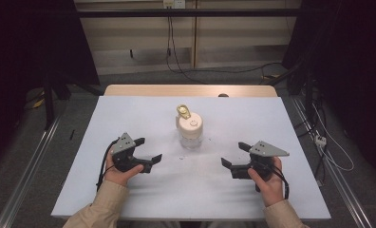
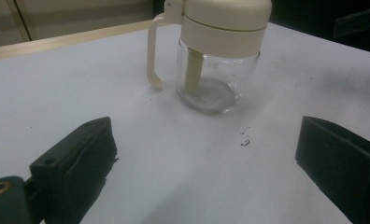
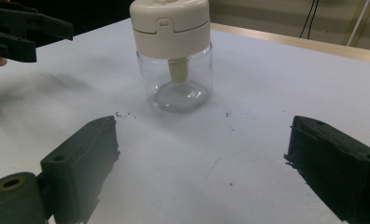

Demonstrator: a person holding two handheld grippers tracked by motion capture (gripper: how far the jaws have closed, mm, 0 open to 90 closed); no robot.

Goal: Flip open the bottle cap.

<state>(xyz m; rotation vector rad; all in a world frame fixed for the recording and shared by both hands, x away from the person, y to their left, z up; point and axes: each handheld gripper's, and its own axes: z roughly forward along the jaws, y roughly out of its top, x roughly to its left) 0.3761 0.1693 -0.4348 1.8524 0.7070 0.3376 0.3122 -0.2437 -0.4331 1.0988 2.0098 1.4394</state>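
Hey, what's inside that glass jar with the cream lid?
The glass jar looks empty apart from a cream stem hanging down from the lid. Whatever sits up inside the lid is covered.

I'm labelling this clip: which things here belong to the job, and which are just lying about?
In the job:
glass jar with cream lid
left gripper, open
right gripper, open

Lying about:
dark specks on the white table
cables on the floor beyond

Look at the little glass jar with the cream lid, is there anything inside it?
No, the glass jar looks empty: through its clear wall you see just a cream stem hanging from the lid.
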